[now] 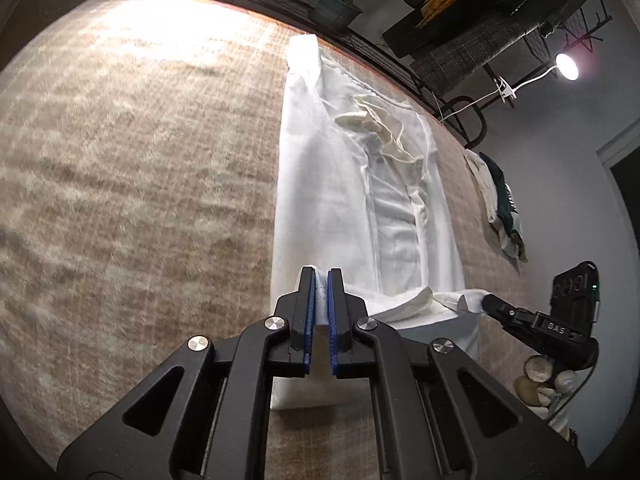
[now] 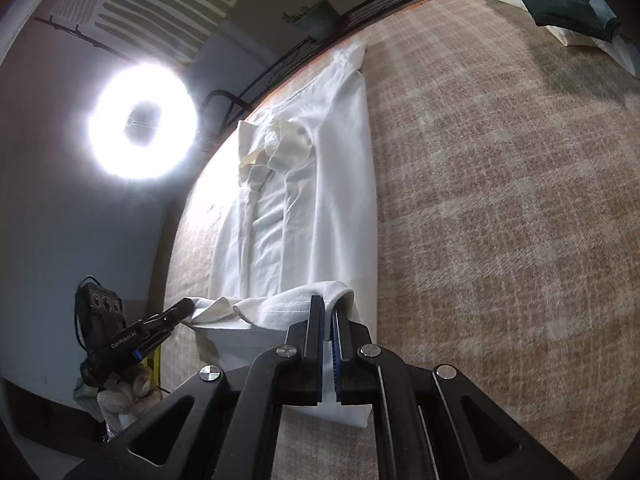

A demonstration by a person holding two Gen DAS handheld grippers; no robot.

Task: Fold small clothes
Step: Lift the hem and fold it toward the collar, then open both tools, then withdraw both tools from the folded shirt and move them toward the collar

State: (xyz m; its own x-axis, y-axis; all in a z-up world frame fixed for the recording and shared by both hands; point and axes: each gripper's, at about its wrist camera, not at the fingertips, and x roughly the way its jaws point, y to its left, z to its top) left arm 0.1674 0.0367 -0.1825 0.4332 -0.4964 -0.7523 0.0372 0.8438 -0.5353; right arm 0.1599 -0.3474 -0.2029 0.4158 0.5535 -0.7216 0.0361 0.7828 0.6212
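A white shirt (image 1: 340, 208) lies lengthwise on the beige mat (image 1: 140, 200), sides folded in, collar at the far end. My left gripper (image 1: 319, 276) is shut on the shirt's near hem at one corner and lifts it. My right gripper (image 2: 329, 304) is shut on the hem's other corner (image 2: 304, 300). The hem hangs raised between the two. The right gripper also shows in the left wrist view (image 1: 490, 303), and the left gripper shows in the right wrist view (image 2: 188, 305). The shirt also shows in the right wrist view (image 2: 312, 200).
A pile of other clothes, white and dark green (image 1: 500, 204), lies at the mat's edge; it also shows in the right wrist view (image 2: 560, 4). A ring light (image 2: 142, 120) and a clip lamp (image 1: 566, 66) shine from beyond the edges. A potted plant (image 1: 336, 4) stands at the far side.
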